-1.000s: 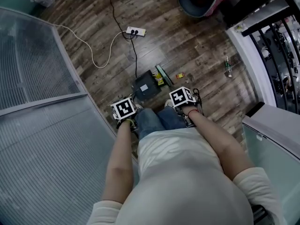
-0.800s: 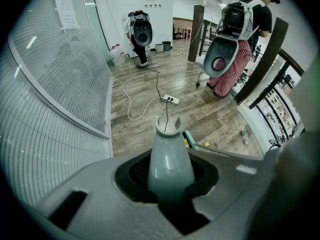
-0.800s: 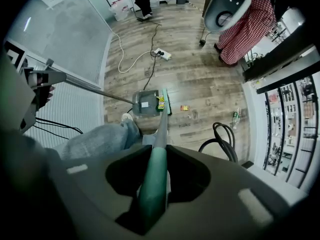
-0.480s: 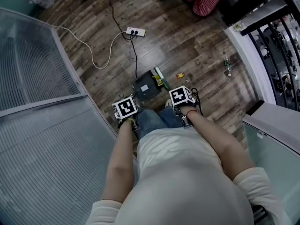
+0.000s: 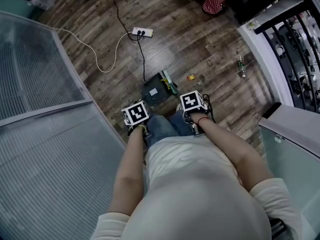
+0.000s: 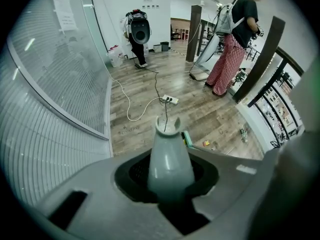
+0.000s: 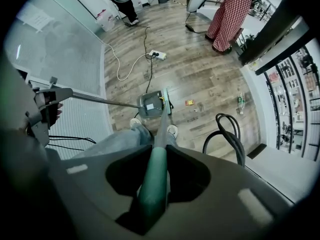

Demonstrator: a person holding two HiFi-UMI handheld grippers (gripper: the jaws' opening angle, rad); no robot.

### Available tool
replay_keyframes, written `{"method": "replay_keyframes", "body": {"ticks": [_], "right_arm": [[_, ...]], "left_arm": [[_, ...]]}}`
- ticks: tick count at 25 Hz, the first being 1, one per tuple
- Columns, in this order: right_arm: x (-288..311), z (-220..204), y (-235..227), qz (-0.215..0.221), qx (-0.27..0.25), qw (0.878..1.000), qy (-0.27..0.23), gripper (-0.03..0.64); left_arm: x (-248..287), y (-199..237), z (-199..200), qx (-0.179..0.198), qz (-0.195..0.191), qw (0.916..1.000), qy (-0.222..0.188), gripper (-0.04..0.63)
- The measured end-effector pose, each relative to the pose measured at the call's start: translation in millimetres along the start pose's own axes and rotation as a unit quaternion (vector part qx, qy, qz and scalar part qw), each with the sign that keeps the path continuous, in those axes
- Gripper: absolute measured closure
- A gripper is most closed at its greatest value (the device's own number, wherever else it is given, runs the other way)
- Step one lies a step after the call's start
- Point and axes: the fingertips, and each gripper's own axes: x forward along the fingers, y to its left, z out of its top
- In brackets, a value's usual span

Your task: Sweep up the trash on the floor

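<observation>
Risk: green broom pole [image 7: 161,129] in right tongs [image 7: 156,176] may snag black floor cable [image 5: 142,59]; left tongs [image 6: 169,184] grip grey dustpan handle [image 6: 167,144].

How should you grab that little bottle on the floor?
Pinch the bottle across its slim body, coming down from above, jaws either side of its long axis. It looks long and thin, with bare floor around it.

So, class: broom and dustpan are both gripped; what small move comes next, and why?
Probably carry the broom with the right gripper past the small wrapper, then sweep it back toward the dustpan: the wrapper lies apart from the pan, beyond the broom head.
</observation>
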Motion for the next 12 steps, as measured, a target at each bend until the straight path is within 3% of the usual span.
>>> {"method": "replay_keyframes", "body": {"ticks": [5,9,12], "right_arm": [[-1,-6,9,-0.002,-0.035,0.999,-0.003,0.518],[-6,-12,17,-0.002,-0.059,0.998,0.0,0.518],[-8,-14,22,-0.001,-0.081,0.997,-0.001,0.518]], "left_arm": [[-7,9,4,0.01,0.022,0.9997,-0.003,0.5],[-2,0,-2,-0.001,-0.001,1.0,0.001,0.5],[-5,3,3,0.008,0.015,0.9998,-0.004,0.5]]}}
